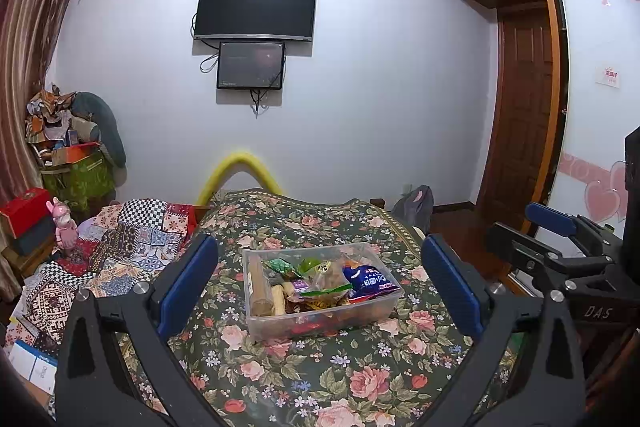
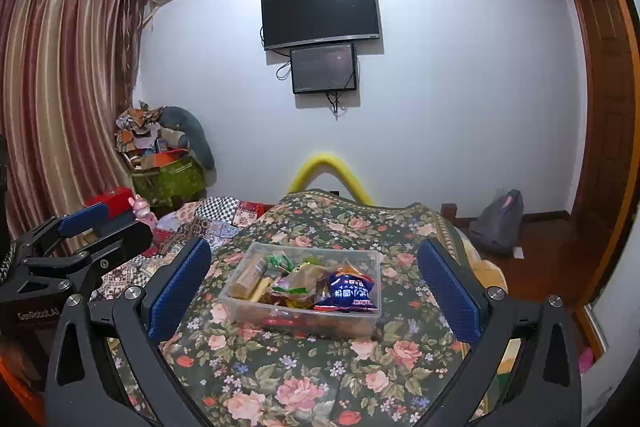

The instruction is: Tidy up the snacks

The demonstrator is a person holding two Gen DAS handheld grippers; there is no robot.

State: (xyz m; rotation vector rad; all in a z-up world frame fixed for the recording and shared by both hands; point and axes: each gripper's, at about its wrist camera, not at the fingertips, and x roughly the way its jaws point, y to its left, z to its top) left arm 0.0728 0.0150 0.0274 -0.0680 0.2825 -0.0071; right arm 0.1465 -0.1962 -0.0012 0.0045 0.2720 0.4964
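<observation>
Bin [image 1: 256, 323] on floral cloth [image 1: 304, 379]: snack packets, blue bag [image 1: 366, 281] rightmost.

Bin [image 1: 320, 323] sits on the bed [image 1: 320, 379], dead ahead of the left claw [image 1: 320, 287], between its spread jaws, well apart from both. Snack packets [image 1: 320, 283] piled inside the bin. Right claw [image 2: 314, 291] sees the bin ahead too, slightly left of centre. Right claw is right of the left claw, level with it. Quilt [image 1: 132, 239] left of the bin. TV [image 1: 256, 9] on the wall behind, monitor [image 1: 251, 65] just below it. Bag [image 2: 498, 223] on the floor, right of the bed.
</observation>
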